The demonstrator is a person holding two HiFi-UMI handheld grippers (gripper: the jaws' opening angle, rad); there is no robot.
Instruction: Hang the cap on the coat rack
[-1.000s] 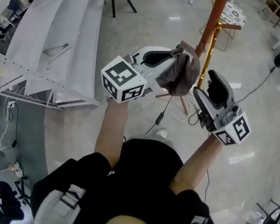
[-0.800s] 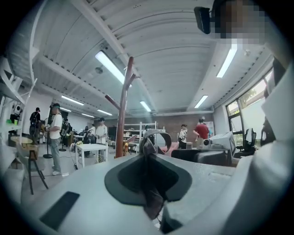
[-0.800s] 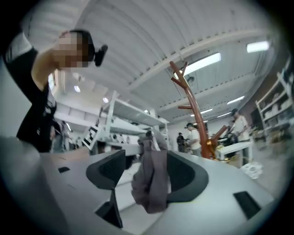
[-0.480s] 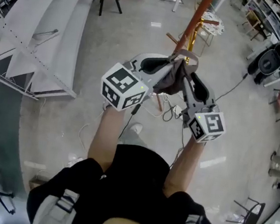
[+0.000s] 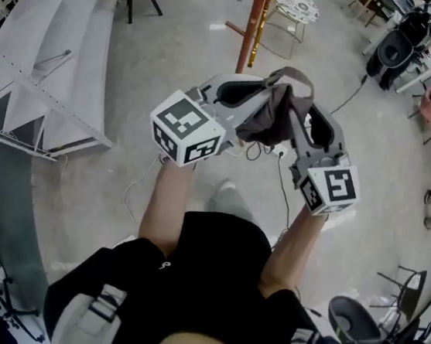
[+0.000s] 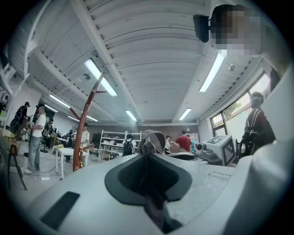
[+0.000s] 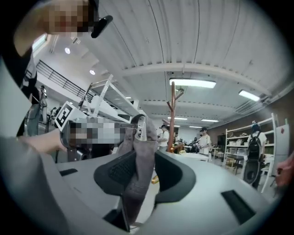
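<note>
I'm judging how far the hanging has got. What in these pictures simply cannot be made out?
- Coat rack, head view: top cut off by the upper edge, foot hidden behind the left gripper.
- Cap, left gripper view: mostly hidden behind that gripper's shut jaws.
- Shelves, gripper views: contents too small.

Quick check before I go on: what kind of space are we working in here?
Likely a big workshop or lab hall: bare polished floor, storage shelving along the wall, strip ceiling lights.
</note>
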